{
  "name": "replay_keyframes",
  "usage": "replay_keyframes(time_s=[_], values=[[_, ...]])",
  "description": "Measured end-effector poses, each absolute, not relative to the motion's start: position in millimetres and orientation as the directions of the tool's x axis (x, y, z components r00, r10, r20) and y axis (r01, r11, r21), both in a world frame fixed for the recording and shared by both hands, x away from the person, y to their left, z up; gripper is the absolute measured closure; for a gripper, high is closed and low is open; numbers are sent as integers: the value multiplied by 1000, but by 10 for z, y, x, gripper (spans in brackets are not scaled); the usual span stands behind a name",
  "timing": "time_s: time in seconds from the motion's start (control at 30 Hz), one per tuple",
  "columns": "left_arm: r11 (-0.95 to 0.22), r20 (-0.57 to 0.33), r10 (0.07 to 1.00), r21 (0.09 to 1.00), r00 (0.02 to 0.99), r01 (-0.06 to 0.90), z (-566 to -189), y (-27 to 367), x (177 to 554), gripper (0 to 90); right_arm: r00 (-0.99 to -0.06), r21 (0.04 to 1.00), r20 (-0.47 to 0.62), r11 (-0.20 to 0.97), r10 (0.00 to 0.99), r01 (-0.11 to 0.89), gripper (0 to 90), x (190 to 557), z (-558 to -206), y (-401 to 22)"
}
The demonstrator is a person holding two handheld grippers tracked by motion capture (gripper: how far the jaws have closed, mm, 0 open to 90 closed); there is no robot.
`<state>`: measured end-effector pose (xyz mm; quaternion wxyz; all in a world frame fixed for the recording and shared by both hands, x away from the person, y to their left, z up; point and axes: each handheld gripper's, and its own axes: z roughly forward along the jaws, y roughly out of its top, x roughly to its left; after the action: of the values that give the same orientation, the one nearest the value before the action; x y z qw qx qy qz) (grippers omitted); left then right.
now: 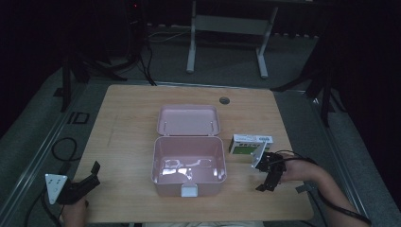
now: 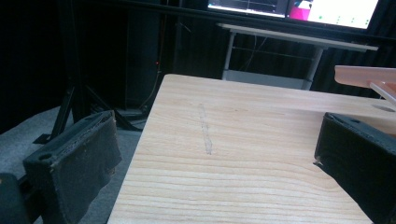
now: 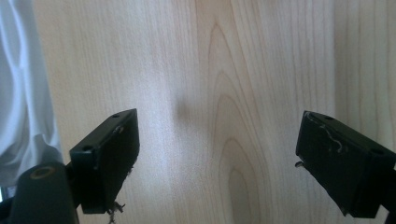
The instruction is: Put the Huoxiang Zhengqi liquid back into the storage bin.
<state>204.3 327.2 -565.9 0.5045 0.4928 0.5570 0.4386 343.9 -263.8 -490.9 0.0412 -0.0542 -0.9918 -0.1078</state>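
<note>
A pink lunch box [image 1: 188, 166] stands open mid-table, its lid [image 1: 188, 120] laid back and its inside bare. A small white and green carton [image 1: 250, 143] lies just to its right. My right gripper [image 1: 268, 184] hovers in front of that carton, tipped down at the wood, jaws wide apart and empty [image 3: 219, 126]. My left gripper [image 1: 96, 173] rests at the table's near left corner, open, aimed across the bare wood [image 2: 210, 135]. The box's pink edge [image 2: 364, 74] shows at the upper right in the left gripper view.
The wooden table [image 1: 127, 142] has a round cable hole [image 1: 224, 100] near its far edge. A white cloth [image 3: 21, 93] lies at the left of the right gripper view. Black stands and a white desk frame [image 1: 227, 28] stand on the floor beyond.
</note>
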Motion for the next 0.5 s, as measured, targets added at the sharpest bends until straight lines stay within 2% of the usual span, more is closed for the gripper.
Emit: replay_keyframes(time_s=[0.37, 0.5], values=[[128, -128, 992, 986, -3, 106, -5659, 3270, 2044, 2, -995, 308, 67, 947, 77, 94, 148, 3501, -4695, -2640], [129, -129, 992, 986, -3, 105, -5659, 3270, 2043, 2, -996, 313, 59, 946, 68, 83, 149, 3533, -4626, -2633]])
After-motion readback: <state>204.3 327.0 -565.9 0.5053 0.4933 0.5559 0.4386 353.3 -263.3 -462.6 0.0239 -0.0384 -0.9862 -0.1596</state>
